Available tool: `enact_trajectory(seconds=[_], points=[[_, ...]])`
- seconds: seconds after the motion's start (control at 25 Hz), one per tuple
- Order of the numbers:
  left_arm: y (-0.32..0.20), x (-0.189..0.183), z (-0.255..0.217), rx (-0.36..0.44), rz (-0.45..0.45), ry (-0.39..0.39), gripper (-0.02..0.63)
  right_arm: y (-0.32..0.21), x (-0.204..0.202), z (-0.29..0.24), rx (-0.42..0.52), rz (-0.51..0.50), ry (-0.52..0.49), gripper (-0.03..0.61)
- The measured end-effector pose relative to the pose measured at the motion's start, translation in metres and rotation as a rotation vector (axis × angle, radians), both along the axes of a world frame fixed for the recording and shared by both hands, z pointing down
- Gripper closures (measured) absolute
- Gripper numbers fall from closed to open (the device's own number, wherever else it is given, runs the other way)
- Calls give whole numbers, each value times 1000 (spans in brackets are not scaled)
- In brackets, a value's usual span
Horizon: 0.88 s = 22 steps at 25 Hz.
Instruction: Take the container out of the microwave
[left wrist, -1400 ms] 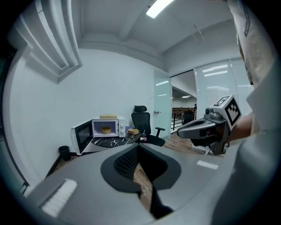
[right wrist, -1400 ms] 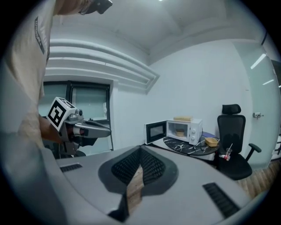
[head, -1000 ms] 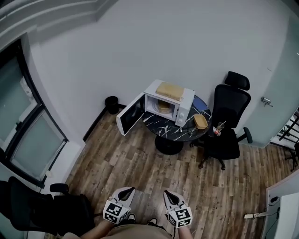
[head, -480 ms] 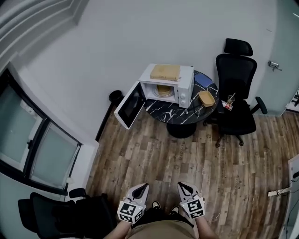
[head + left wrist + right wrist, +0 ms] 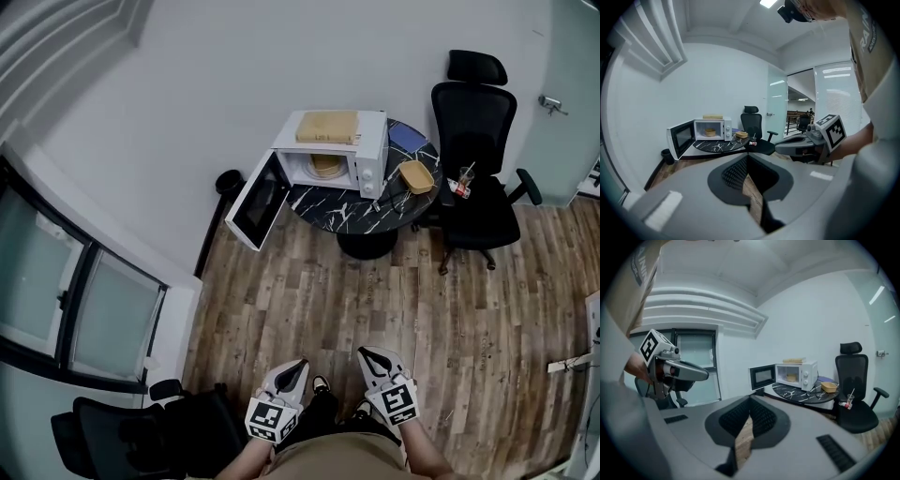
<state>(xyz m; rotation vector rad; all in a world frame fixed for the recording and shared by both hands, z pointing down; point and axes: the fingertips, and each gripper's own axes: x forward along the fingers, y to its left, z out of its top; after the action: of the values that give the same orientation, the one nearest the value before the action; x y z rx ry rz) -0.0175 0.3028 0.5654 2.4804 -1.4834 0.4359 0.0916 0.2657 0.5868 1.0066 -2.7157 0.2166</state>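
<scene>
A white microwave (image 5: 330, 154) stands on a round black marble table (image 5: 367, 211) at the far side of the room, with its door (image 5: 253, 201) swung open to the left. A tan container (image 5: 326, 166) sits inside it, also seen in the left gripper view as a container (image 5: 710, 132) and in the right gripper view as a container (image 5: 791, 377). My left gripper (image 5: 294, 368) and right gripper (image 5: 367, 357) are held low by my body, far from the table. Both are shut with nothing in them, which shows on the left gripper (image 5: 748, 159) and right gripper (image 5: 750, 401).
A wooden board (image 5: 328, 125) lies on the microwave. A second tan container (image 5: 415, 176) sits on the table's right side. A black office chair (image 5: 473, 178) stands right of the table, a black bin (image 5: 228, 181) by the wall, another chair (image 5: 141, 427) at my left.
The head view has shifted, so the microwave and table now sit higher in the picture. Both grippers stay shut and low in front of my body.
</scene>
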Motion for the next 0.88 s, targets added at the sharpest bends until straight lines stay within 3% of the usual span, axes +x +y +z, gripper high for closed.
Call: enact_trajectory(seconds=[0.24,0.52,0.88], points=[[-21,-9,-15,41,54,2,611,-16,-7,-15,-13,67,-20,571],[-58,-55,-22,54,69,46,611,-56,-45,-39,34,105,13,571],[-106,-111,-23,84,154,23,611,-92,-108,-47,69,179,23,571]])
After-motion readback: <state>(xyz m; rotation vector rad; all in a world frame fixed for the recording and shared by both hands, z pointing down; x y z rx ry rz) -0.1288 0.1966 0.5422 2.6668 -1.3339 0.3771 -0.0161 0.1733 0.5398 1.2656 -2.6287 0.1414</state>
